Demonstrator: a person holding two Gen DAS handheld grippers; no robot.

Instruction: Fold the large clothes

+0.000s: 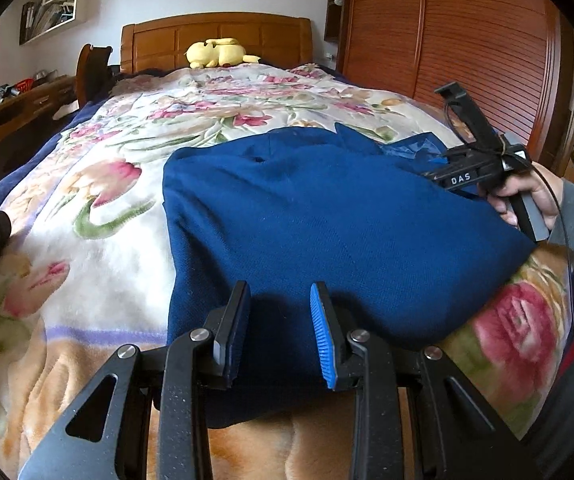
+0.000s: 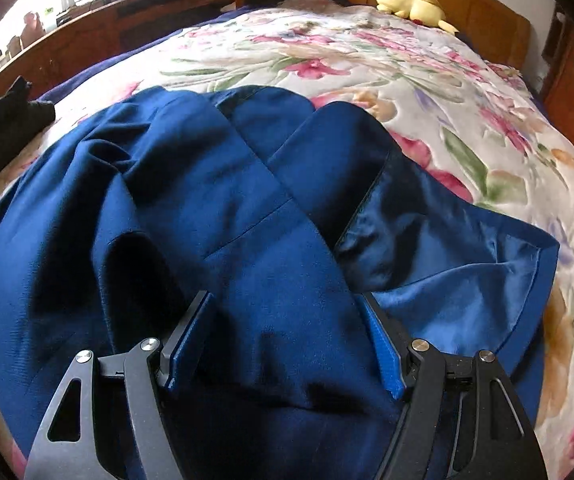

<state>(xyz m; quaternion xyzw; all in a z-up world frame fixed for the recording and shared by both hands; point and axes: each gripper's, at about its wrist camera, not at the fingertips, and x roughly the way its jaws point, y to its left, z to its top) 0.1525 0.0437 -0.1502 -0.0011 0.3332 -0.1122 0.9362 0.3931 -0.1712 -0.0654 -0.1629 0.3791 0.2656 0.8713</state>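
Blue garment (image 1: 327,216): matt woven cloth outside; lining (image 2: 459,280) smooth, slightly glossy. Blanket (image 1: 99,264): plush, fuzzy floral cloth. Left gripper (image 1: 279,320): matt black plastic, ribbed blue pads (image 1: 323,344), bright metal pins. Headboard (image 1: 215,38) and wardrobe doors (image 1: 467,40): varnished wood. Soft toy (image 1: 217,53): yellow plush.

Bed (image 1: 215,28) with wooden headboard, covered by a floral blanket (image 1: 99,216). Lying directly on the blanket: a navy blue jacket (image 1: 327,216), partly folded, near the foot; a yellow plush toy (image 1: 217,53) against the headboard; a black garment (image 2: 3,128) at one edge.
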